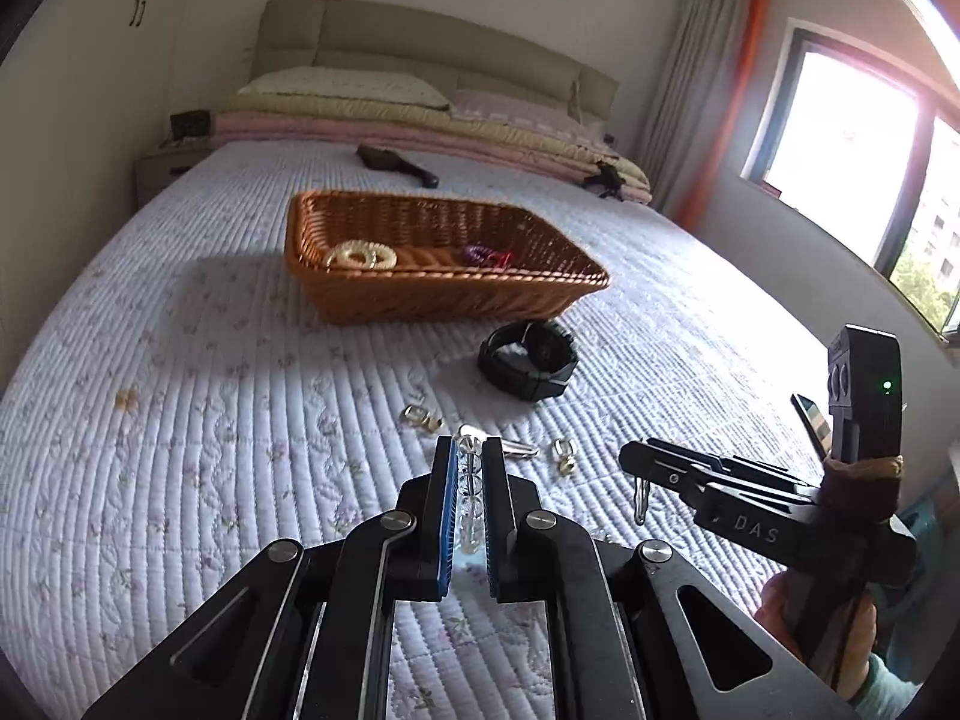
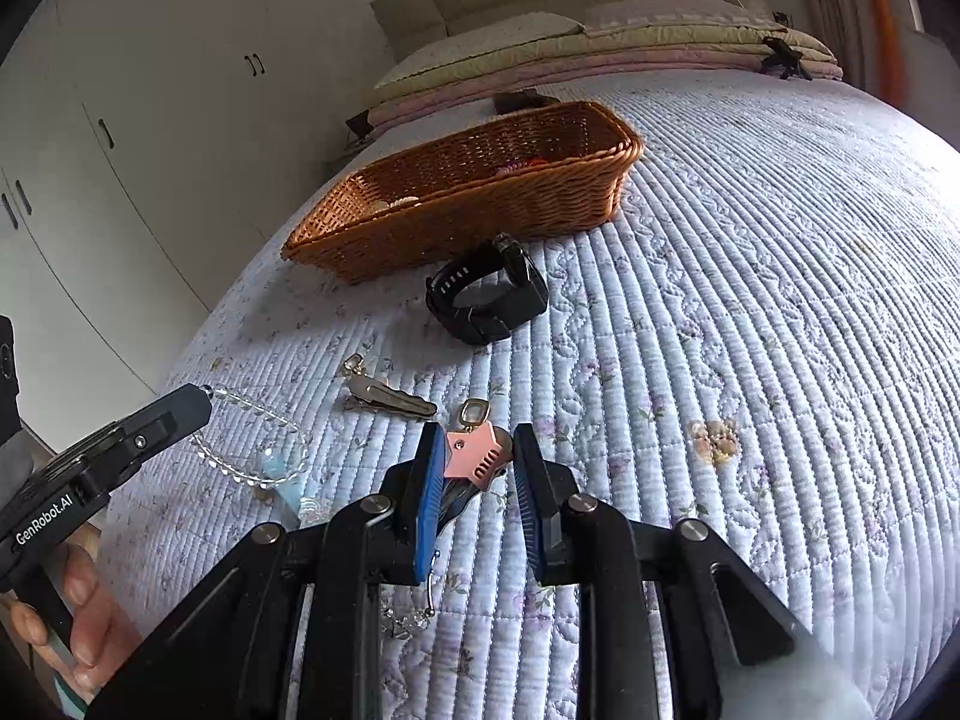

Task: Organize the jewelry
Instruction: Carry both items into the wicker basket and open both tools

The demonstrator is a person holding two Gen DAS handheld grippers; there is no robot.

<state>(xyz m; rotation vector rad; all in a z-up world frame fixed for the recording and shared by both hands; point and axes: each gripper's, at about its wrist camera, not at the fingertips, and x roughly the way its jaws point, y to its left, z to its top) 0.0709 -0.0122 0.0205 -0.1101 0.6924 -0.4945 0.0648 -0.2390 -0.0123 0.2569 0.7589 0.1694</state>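
On bedspread (image 1: 180, 420): "GenRobot.AI" left gripper (image 1: 467, 468) pinching clear bead bracelet (image 1: 469, 492); right gripper (image 2: 477, 450) apart.

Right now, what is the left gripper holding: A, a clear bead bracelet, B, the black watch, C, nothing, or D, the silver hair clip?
A: the left gripper is shut on the clear bead bracelet, whose beads show between its fingers, while the black watch and silver hair clip lie on the bed.

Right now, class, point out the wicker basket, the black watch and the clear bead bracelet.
wicker basket (image 1: 420, 294): left wrist view, front wall.
black watch (image 2: 480, 315): right wrist view, near strap.
clear bead bracelet (image 2: 264, 411): right wrist view, far arc of beads.
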